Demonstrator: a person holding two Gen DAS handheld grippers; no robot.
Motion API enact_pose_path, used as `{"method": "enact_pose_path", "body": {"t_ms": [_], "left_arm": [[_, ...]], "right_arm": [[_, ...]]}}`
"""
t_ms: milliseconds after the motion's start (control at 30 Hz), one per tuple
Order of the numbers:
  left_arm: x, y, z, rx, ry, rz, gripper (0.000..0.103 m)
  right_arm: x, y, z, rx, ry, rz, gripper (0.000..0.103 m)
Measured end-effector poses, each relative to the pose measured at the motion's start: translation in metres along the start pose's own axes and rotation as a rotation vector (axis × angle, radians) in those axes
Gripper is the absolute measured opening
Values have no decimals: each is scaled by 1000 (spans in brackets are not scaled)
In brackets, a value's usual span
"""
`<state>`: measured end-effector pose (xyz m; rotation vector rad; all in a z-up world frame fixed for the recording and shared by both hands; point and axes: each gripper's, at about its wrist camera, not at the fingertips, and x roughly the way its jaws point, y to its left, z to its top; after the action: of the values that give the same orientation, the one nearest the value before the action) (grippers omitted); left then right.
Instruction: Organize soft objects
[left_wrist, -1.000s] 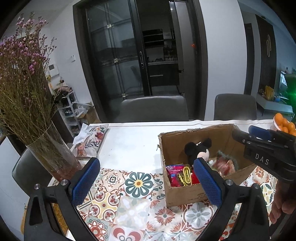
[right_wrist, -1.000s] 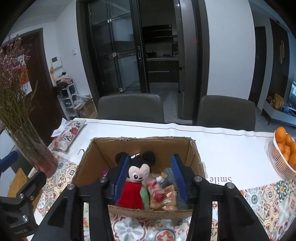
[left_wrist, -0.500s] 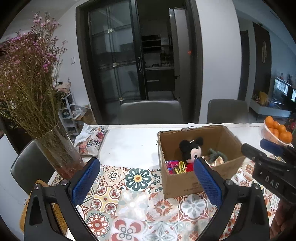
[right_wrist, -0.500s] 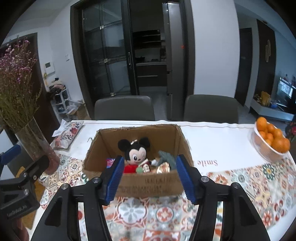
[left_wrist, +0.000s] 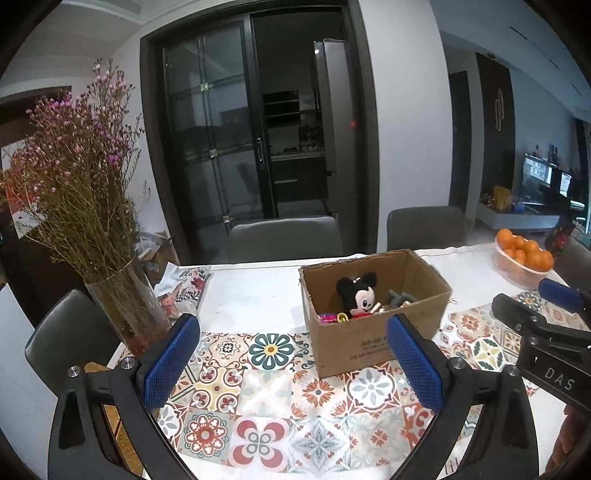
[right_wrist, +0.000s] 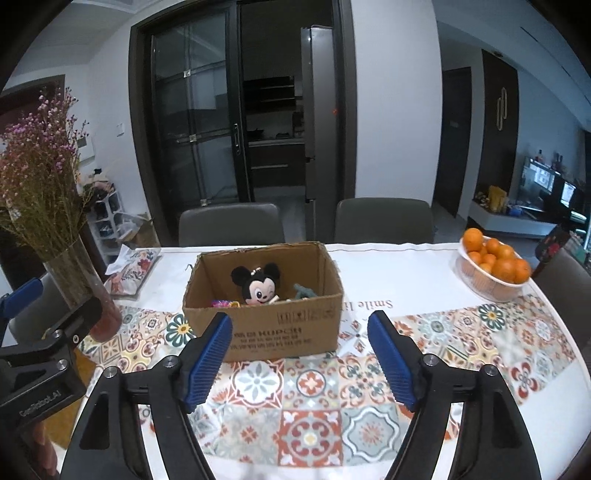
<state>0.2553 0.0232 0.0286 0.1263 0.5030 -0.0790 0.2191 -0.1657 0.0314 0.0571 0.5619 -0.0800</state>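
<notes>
A cardboard box (right_wrist: 280, 325) stands on the patterned table runner; it also shows in the left wrist view (left_wrist: 354, 343). Inside sit a Mickey plush (right_wrist: 258, 286), a grey-green soft toy (right_wrist: 304, 291) and small colourful items (right_wrist: 223, 303). The plush (left_wrist: 356, 293) shows in the left wrist view too. My left gripper (left_wrist: 291, 354) is open and empty, held back from the box, to its left. My right gripper (right_wrist: 299, 349) is open and empty, in front of the box and apart from it.
A glass vase of dried pink flowers (left_wrist: 118, 291) stands at the table's left. A floral pouch (left_wrist: 184, 291) lies behind it. A bowl of oranges (right_wrist: 491, 262) sits at the right. Grey chairs (right_wrist: 231, 225) line the far side.
Both grippers have pulled back and up from the box. The right gripper, which stood over the Mickey plush, has widened and now sits in front of the box, empty.
</notes>
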Motion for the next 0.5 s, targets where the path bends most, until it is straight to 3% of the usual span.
{"method": "enact_pose_path", "body": {"t_ms": [167, 500], "left_arm": [[-29, -7, -9, 7, -24, -8, 103], [-80, -26, -33, -24, 3, -26, 103]], "right_arm": [[-24, -10, -13, 16, -10, -2, 79], [-71, -30, -39, 4, -18, 19, 83]]}}
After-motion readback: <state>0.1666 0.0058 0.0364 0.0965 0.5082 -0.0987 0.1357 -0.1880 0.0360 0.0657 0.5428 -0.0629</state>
